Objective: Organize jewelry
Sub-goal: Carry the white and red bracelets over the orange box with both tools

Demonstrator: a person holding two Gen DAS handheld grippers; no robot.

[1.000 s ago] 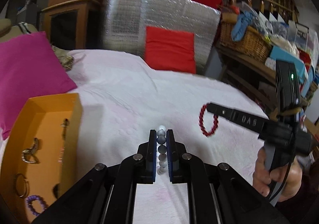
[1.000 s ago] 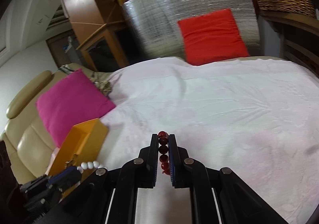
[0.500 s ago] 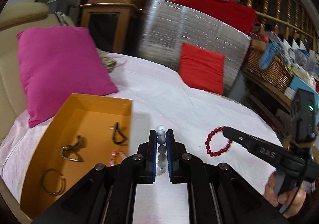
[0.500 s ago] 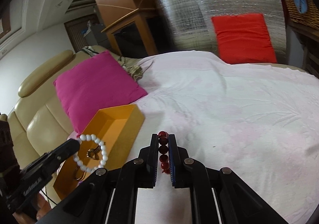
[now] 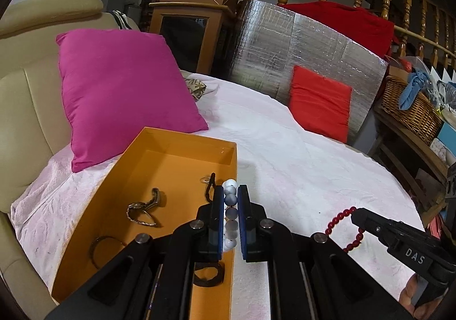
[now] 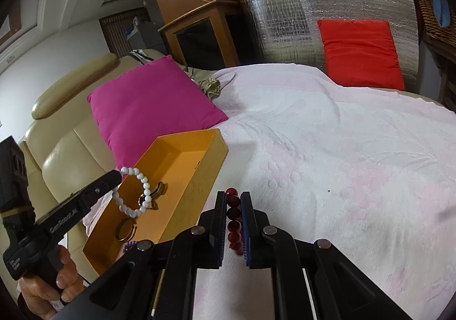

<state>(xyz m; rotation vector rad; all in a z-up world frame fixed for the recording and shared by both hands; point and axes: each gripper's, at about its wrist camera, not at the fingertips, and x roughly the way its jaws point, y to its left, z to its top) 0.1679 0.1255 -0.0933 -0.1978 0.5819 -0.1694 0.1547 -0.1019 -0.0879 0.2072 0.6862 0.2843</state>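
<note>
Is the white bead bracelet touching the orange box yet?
Apart. The right wrist view shows the white bead bracelet dangling from the left gripper, above the orange box.

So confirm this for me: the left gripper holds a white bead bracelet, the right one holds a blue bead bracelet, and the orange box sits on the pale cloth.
Not quite: the bracelet clamped in the right gripper is dark red, not blue, as the right wrist view shows. The rest stands: the left gripper holds the white bead bracelet, and the orange box sits on the pale cloth.
</note>
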